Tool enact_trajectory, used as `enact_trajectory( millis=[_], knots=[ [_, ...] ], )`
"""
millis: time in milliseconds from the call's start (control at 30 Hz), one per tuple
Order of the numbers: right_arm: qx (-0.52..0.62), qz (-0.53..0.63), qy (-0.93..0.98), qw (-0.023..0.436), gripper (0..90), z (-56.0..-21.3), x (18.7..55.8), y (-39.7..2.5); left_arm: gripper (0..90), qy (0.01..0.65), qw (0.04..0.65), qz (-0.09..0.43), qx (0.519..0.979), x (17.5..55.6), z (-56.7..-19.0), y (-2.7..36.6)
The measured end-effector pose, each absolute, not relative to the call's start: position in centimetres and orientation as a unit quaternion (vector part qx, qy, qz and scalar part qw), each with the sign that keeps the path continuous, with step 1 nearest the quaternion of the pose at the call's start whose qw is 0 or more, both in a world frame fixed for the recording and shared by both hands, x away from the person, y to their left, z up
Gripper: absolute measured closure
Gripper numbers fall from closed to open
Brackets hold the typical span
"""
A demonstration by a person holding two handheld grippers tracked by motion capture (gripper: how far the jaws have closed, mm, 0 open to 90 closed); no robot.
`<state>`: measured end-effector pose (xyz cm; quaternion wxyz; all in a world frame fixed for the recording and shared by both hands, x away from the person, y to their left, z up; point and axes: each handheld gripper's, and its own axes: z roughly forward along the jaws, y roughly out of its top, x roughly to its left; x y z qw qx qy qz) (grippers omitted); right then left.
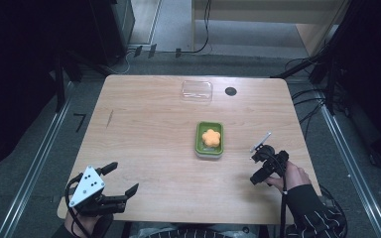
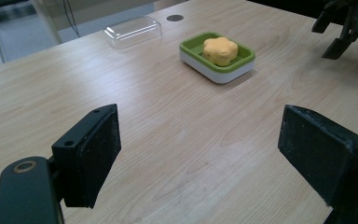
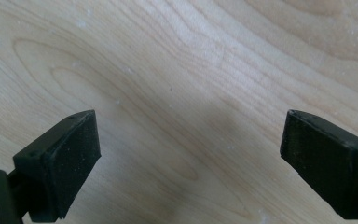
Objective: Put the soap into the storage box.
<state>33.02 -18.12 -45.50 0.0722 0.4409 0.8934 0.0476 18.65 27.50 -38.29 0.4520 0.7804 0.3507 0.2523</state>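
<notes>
A yellow flower-shaped soap (image 1: 211,137) sits in a green dish (image 1: 199,141) mid-worktop (image 1: 149,139), between the left gripper (image 1: 123,178) and right gripper (image 1: 256,166). Both grippers are spread wide, holding nothing. A clear lid (image 1: 197,91) lies farther back.

We count one green dish (image 1: 209,139), one orange flower-shaped soap (image 1: 211,136), one clear lid (image 1: 197,90), and two grippers.

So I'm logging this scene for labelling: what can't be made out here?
- Small dark disc, high view: too small to identify.
- Clear lid, high view: transparent, so whether anything sits under it is unclear.
- Right tongs, high view: foreshortened; the right gripper view shows them open.
</notes>
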Motion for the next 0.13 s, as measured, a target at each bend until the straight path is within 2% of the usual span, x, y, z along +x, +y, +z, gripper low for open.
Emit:
enact_trajectory(
  millis=[133],
  knots=[
    [0.439,0.051,0.894,0.075,5.1,-45.50,32.84,-18.44,13.5,0.349,0.449,0.251,0.783,18.80,-38.28,27.37]
  ],
)
